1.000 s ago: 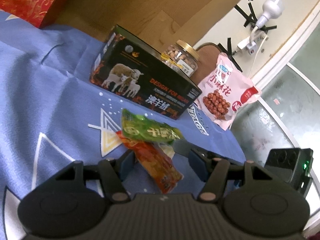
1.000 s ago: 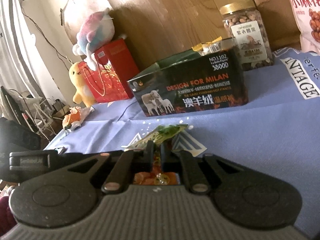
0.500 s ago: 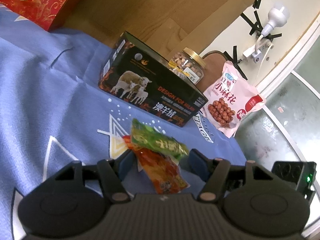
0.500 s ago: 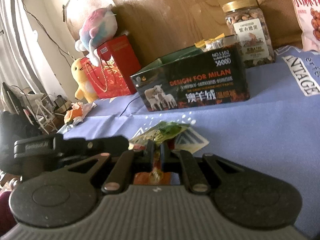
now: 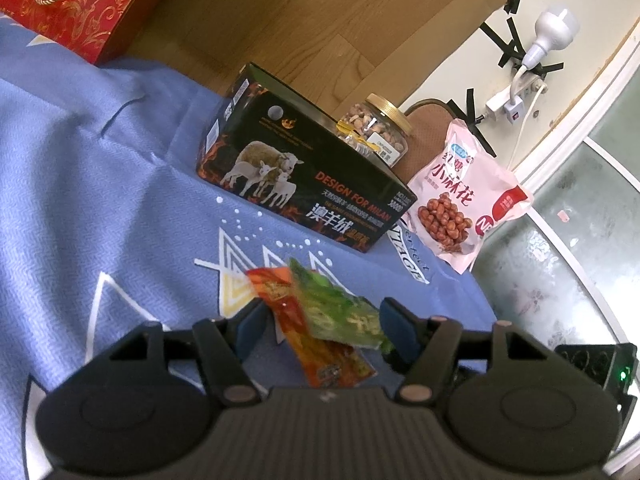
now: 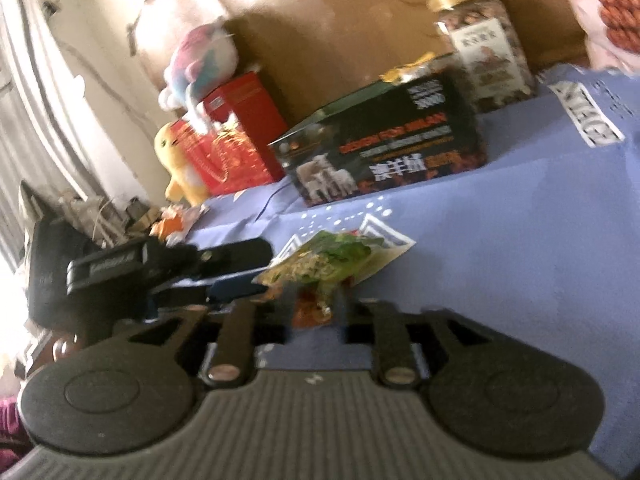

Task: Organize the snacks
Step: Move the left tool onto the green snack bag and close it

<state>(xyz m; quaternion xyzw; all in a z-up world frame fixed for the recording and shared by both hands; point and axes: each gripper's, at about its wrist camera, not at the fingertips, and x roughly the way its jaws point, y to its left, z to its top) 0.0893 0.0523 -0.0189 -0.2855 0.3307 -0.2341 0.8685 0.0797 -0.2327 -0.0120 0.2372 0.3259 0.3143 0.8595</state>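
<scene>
A green snack packet [image 5: 340, 312] lies on an orange-red packet [image 5: 316, 344] on the blue cloth [image 5: 100, 208]. My left gripper [image 5: 324, 328] is open, its blue-padded fingers on either side of both packets. My right gripper [image 6: 316, 312] is open; the view is blurred. The packets [image 6: 324, 256] sit just ahead of its fingers, and the left gripper [image 6: 168, 268] shows beside them. An open black box with sheep on it [image 5: 304, 184] stands behind, with a yellow-wrapped snack inside.
A gold-lidded nut jar [image 5: 376, 132] and a pink peanut bag [image 5: 468, 196] stand right of the box. A red gift bag [image 5: 68, 4] is at the back left, with plush toys [image 6: 180, 168] near it. The cloth's edge drops off at the right.
My right gripper has opened and let go of the orange-red packet, tilting and pulling back. My left gripper has moved in so the packets sit between its fingers.
</scene>
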